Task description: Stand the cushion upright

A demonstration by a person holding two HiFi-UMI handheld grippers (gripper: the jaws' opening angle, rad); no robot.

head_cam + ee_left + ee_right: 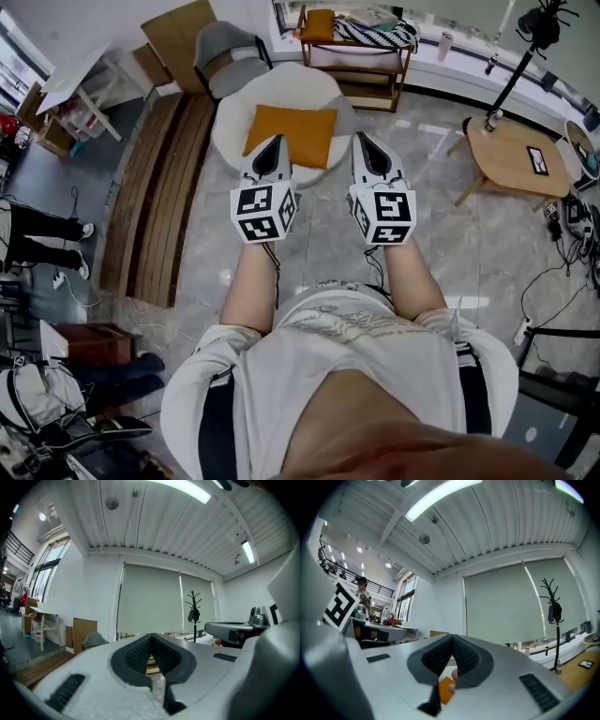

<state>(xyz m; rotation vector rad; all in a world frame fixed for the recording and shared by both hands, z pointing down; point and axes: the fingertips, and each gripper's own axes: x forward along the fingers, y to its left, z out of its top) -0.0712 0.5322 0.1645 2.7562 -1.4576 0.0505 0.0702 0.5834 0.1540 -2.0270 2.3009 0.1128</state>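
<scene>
An orange cushion (pixel 295 131) lies flat on a round white seat (pixel 281 86) ahead of me in the head view. My left gripper (pixel 275 142) is shut and empty, and its tip overlaps the cushion's near left corner. My right gripper (pixel 361 141) is also shut, just right of the cushion's near edge. Whether either one touches the cushion I cannot tell. In the left gripper view the left gripper (pixel 151 638) has its jaws together, pointing level at a far window blind. Below the right gripper (pixel 452 641) in its own view, a sliver of the orange cushion (pixel 446 689) shows.
A grey chair (pixel 228 52) and a wooden shelf (pixel 356 52) stand behind the seat. A round wooden table (pixel 514 157) is at the right, with a tripod (pixel 525 56) and floor cables (pixel 562 272) near it. Wooden planks (pixel 159 187) lie at the left, where a person (pixel 42 239) stands.
</scene>
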